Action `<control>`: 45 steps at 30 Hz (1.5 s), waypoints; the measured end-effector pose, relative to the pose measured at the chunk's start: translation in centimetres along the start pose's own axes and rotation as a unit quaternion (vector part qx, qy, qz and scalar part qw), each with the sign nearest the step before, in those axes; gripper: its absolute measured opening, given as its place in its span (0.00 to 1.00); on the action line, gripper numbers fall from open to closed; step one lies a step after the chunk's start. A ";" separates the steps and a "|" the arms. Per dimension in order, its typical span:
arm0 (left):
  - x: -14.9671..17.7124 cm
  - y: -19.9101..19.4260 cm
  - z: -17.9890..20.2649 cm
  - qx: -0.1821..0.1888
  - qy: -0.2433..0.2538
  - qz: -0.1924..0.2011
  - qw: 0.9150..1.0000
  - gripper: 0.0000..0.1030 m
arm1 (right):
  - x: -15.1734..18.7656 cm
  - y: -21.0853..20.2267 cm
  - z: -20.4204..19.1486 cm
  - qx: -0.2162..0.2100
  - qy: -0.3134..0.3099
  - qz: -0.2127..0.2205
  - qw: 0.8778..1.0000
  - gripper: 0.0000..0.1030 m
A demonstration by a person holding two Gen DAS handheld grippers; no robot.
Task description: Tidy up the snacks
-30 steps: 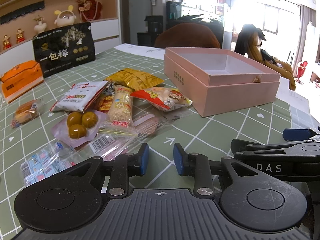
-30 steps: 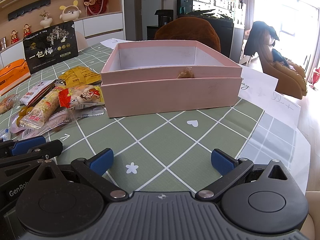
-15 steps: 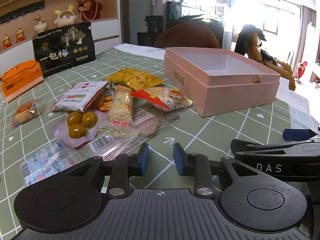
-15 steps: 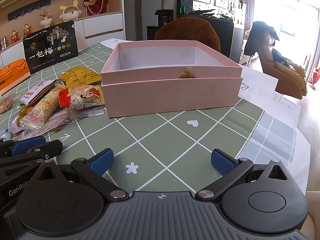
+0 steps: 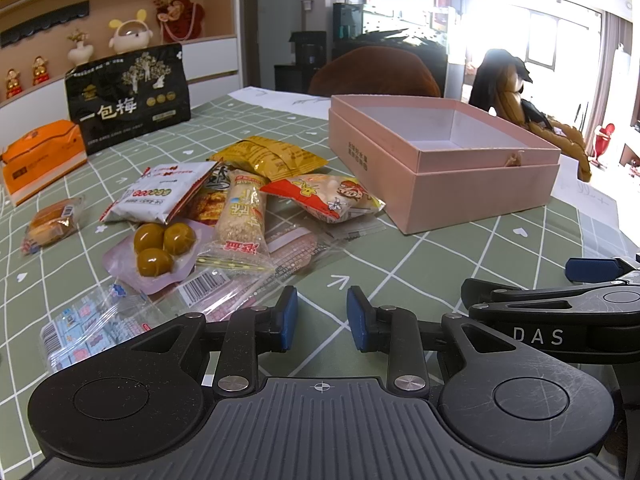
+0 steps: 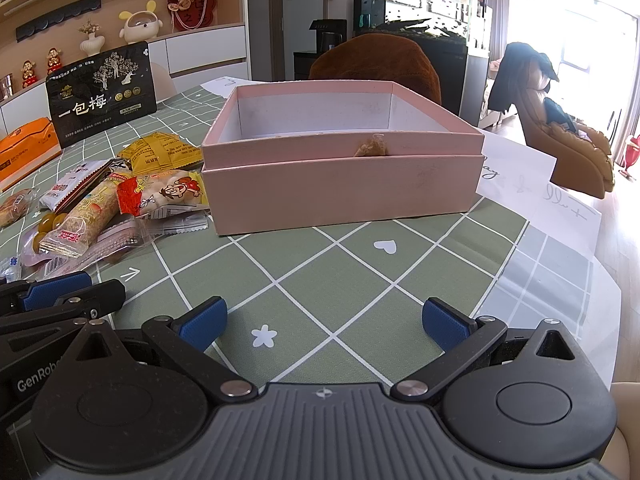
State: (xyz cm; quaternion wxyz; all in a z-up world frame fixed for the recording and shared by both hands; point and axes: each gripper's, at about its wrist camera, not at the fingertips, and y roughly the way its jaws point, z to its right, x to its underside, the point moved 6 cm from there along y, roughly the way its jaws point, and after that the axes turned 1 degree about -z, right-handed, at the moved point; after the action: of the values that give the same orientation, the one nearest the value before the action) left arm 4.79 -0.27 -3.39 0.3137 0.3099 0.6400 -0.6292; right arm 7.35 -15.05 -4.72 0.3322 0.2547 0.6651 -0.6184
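Observation:
A heap of snack packets lies on the green checked tablecloth: a red and white packet [image 5: 324, 196], a rice bar [image 5: 242, 216], a pouch with three green olives [image 5: 160, 248], a yellow packet [image 5: 268, 156] and a white packet [image 5: 160, 196]. To their right stands an open pink box [image 5: 480, 184], its visible inside bare. My left gripper [image 5: 322, 314] hovers low over the cloth just in front of the heap, jaws a narrow gap apart with nothing between them. My right gripper [image 6: 324, 320] is wide open over bare cloth, in front of the pink box [image 6: 340, 196].
A clear bag of small blue and pink sweets [image 5: 88, 328] and a wrapped cake [image 5: 52, 220] lie left of the heap. A black standing bag [image 5: 128, 100] and an orange box [image 5: 40, 160] sit at the far left. White paper [image 6: 540, 188] covers the table's right edge.

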 end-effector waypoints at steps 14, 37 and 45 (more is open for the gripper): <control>0.0 0.0 0.0 0.000 0.000 0.000 1.000 0.31 | 0.3 -0.2 -0.1 0.000 0.000 0.000 1.000 1.00; 0.4 -4.4 -15.0 -0.067 -0.251 -0.104 0.960 0.36 | 0.6 -1.0 0.8 -0.069 -0.067 -0.052 0.994 1.00; -1.6 -1.9 -7.4 0.011 -0.052 -0.098 0.994 0.44 | 0.6 -1.2 0.9 -0.069 -0.067 -0.044 0.994 1.00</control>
State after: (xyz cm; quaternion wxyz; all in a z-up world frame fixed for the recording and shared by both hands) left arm 4.21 7.06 -0.89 0.2803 0.2159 0.6428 -0.6795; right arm 6.18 -16.10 -4.45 0.3651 0.1597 0.6934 -0.6003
